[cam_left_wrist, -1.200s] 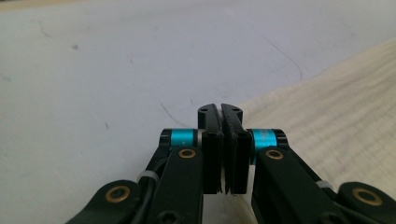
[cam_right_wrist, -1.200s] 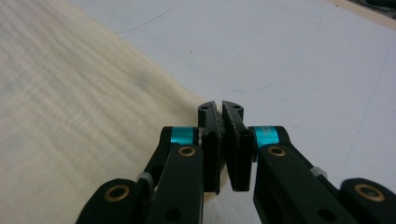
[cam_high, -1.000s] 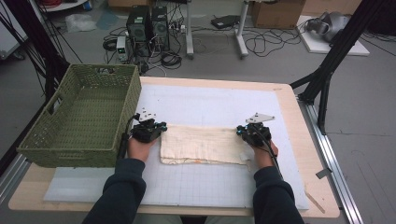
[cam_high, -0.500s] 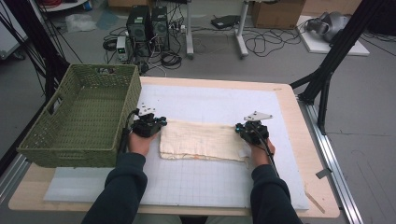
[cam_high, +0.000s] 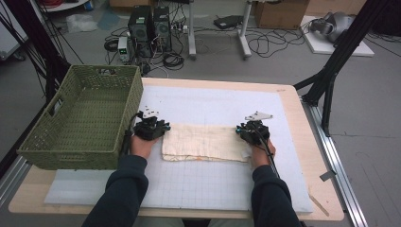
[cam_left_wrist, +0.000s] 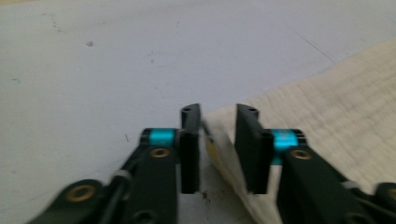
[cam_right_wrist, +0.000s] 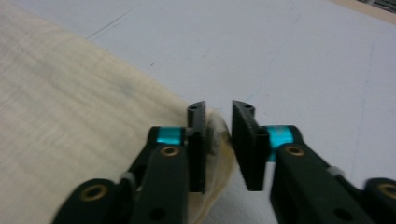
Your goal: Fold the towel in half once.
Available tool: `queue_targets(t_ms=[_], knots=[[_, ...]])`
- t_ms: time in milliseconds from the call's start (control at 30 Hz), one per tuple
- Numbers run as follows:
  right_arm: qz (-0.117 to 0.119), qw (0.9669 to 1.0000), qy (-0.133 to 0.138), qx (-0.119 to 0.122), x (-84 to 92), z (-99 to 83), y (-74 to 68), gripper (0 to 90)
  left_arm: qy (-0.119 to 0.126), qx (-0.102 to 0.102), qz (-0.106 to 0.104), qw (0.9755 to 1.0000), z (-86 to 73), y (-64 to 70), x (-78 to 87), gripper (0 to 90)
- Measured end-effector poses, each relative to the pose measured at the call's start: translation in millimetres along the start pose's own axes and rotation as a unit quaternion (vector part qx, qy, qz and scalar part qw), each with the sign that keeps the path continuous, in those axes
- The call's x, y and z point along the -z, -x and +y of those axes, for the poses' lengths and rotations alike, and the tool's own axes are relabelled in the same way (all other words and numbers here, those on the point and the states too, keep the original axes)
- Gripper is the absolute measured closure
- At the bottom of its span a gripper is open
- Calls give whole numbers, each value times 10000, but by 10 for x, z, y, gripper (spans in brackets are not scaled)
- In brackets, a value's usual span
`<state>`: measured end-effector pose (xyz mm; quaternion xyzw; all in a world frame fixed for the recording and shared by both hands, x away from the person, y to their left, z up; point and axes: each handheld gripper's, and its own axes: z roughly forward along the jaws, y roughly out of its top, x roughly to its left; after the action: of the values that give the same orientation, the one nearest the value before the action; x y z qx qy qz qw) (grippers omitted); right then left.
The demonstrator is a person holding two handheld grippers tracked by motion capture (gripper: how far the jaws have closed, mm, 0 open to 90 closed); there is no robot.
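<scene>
Since the earlier frames, both grippers have just been opening at the ends of the folded cream cloth [cam_high: 204,143], which lies flat on the white mat [cam_high: 208,189] beside the green basket [cam_high: 80,124]. The left gripper [cam_left_wrist: 217,122] stands slightly parted, the cloth's edge loose between its jaws. The right gripper [cam_right_wrist: 218,116] is likewise slightly parted, the cloth's corner resting against one jaw, unpinched.

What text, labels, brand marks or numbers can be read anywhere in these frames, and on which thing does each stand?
None is readable.
Folded cloth: plain cream weave, no tag or print in sight.
Green basket: no label.
White grid mat: ruled lines, no figures.
Two computer towers on the floor: any badges are too small to read.
Cardboard box: no legible print.
</scene>
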<state>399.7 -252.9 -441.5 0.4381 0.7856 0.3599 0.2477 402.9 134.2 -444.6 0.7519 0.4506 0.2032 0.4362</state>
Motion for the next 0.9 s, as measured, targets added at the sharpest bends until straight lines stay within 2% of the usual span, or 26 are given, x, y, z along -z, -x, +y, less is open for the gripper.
queue_targets(t_ms=[100,133,200,267,367,500,600,700,900], knots=[[27,9999,132,-102,85,15,26,580,-57,127,-83,9999,2,14,66,476],[63,9997,180,-129,121,19,35,569,-56,136,-88,9999,0,22,81,434],[162,9994,255,-173,196,30,36,538,-5,72,-113,9999,-17,55,127,395],[246,9990,362,-132,277,32,24,528,-8,38,-228,9997,-41,88,173,379],[299,9987,418,22,391,16,-14,514,-3,122,-420,9990,-106,119,243,381],[391,9982,443,91,517,-48,-50,502,-23,72,-545,9985,-172,170,325,415],[468,9979,440,103,617,-126,-76,494,-177,29,-638,9978,-179,203,390,423],[488,9978,434,115,695,-207,-95,494,-55,-37,-625,9980,-213,238,473,461],[518,9976,453,125,813,-335,-108,493,-187,-32,-643,9978,-286,255,541,479]])
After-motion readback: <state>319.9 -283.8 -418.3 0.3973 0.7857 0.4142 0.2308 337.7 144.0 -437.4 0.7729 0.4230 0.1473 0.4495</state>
